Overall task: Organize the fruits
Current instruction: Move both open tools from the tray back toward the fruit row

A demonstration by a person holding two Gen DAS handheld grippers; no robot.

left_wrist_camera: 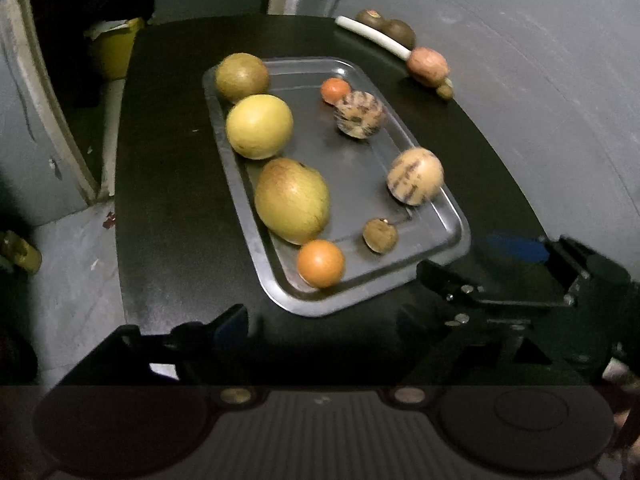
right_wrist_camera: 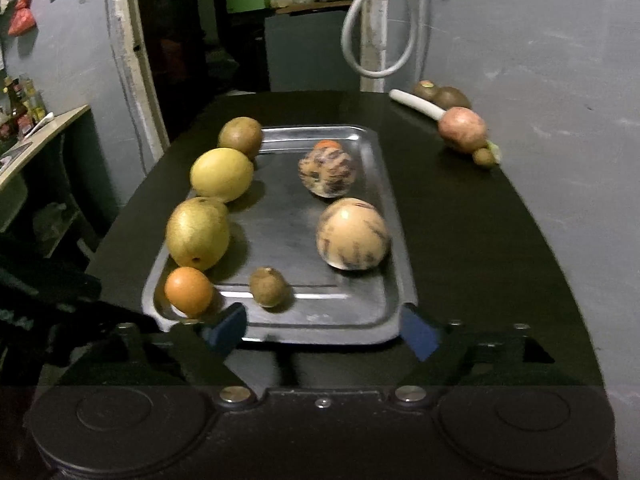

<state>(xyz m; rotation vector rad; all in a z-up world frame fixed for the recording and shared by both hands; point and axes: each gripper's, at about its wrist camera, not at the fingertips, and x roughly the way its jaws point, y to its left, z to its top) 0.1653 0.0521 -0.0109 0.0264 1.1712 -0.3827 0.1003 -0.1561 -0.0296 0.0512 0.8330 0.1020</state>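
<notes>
A metal tray [left_wrist_camera: 448,236] [right_wrist_camera: 384,200] lies on a black table and holds several fruits: a brown round fruit [left_wrist_camera: 242,77], a yellow citrus [left_wrist_camera: 259,126] [right_wrist_camera: 221,175], a green-yellow mango [left_wrist_camera: 292,200] [right_wrist_camera: 197,233], two oranges [left_wrist_camera: 321,263] [right_wrist_camera: 189,291], two striped melons [left_wrist_camera: 415,176] [right_wrist_camera: 353,234] and a small brown fruit [left_wrist_camera: 380,235] [right_wrist_camera: 268,286]. My right gripper [right_wrist_camera: 322,330] is open and empty at the tray's near edge; it also shows in the left wrist view [left_wrist_camera: 504,264]. My left gripper [left_wrist_camera: 320,324] is open and empty, just short of the tray.
At the table's far right edge lie a reddish fruit [left_wrist_camera: 427,65] [right_wrist_camera: 462,128], a small green fruit [right_wrist_camera: 483,157], two dark fruits [right_wrist_camera: 442,95] and a white stick [left_wrist_camera: 374,34]. A grey wall runs along the right. A yellow bin [left_wrist_camera: 114,50] stands on the floor at left.
</notes>
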